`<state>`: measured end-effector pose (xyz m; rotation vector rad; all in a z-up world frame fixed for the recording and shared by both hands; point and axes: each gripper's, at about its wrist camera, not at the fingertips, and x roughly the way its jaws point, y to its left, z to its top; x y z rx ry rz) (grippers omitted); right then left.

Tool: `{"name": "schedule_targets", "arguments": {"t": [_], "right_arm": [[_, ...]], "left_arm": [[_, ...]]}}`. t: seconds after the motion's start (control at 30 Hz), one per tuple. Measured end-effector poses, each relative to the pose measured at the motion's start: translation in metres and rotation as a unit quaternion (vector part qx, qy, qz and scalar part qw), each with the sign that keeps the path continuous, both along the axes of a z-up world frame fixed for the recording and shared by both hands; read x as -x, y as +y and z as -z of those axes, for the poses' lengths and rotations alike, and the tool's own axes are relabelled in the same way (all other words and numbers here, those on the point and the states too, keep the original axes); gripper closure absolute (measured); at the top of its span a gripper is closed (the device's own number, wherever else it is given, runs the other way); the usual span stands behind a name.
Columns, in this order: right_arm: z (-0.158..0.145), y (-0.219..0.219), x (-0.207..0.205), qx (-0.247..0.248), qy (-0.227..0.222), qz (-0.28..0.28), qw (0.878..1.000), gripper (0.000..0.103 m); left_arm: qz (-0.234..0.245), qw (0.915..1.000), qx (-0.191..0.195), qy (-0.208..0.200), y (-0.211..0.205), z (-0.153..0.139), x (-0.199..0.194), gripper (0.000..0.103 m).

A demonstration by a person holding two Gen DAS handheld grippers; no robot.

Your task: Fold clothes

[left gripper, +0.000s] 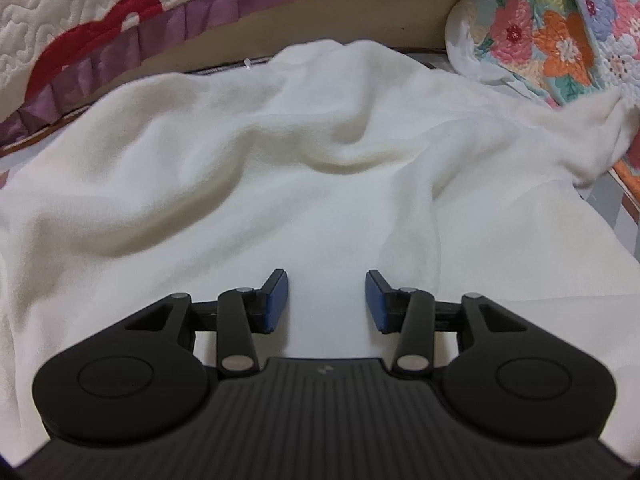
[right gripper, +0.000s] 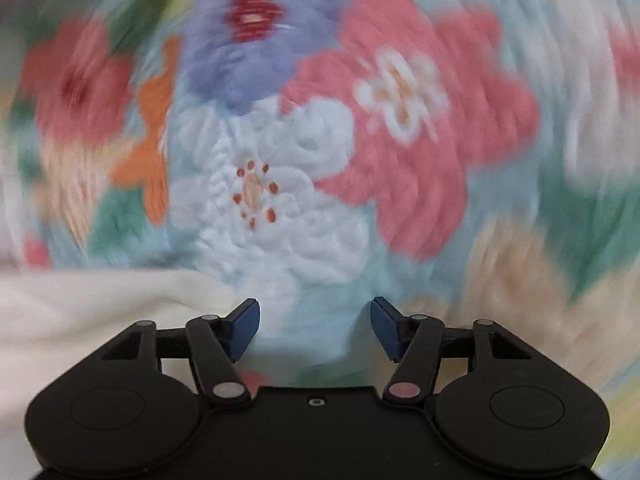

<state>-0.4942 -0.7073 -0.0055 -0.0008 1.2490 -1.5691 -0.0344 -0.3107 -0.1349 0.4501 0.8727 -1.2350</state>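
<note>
A cream-white fleece garment [left gripper: 280,168] lies spread and rumpled across the surface in the left wrist view, with one end trailing off to the right [left gripper: 592,136]. My left gripper [left gripper: 326,300] hovers over its near part, blue pads [left gripper: 276,300] apart, nothing pinched between them. In the right wrist view my right gripper [right gripper: 315,326] stands open above a flowered quilt [right gripper: 312,152], which is blurred by motion. An edge of the white garment [right gripper: 80,312] shows at the lower left, beside the left finger and not between the pads.
A white quilted cover with a red patch and purple ruffle [left gripper: 120,40] runs along the back left. The flowered quilt [left gripper: 560,32] rises at the back right, with a white bag-like thing [left gripper: 468,48] beside it. A tan board [left gripper: 340,20] stands behind the garment.
</note>
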Motion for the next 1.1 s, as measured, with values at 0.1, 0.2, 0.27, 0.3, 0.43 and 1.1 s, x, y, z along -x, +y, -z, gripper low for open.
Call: {"name": "schedule_targets", "arguments": {"t": [0.1, 0.2, 0.27, 0.3, 0.43, 1.1], "right_arm": [[-0.013, 0.014, -0.010, 0.004, -0.069, -0.046, 0.997, 0.037], [-0.019, 0.027, -0.025, -0.004, -0.155, -0.096, 0.983, 0.035], [-0.010, 0.033, -0.044, -0.028, -0.224, -0.131, 0.965, 0.035], [-0.002, 0.035, -0.056, -0.043, -0.253, -0.146, 0.955, 0.035], [0.035, 0.041, -0.126, -0.102, -0.316, -0.210, 0.920, 0.035], [0.117, 0.068, -0.459, -0.339, -0.348, -0.339, 0.806, 0.031]], "left_arm": [[-0.010, 0.9997, 0.020, 0.007, 0.003, -0.005, -0.006, 0.061], [-0.012, 0.9993, 0.035, 0.002, 0.005, -0.010, -0.013, 0.060], [-0.012, 0.9990, 0.044, -0.003, 0.006, -0.013, -0.018, 0.056], [-0.012, 0.9989, 0.044, -0.013, 0.006, -0.015, -0.022, 0.056], [-0.058, 0.9964, 0.042, -0.046, 0.012, -0.016, -0.062, 0.055], [-0.148, 0.9816, 0.059, 0.105, -0.015, -0.004, -0.223, 0.046]]}}
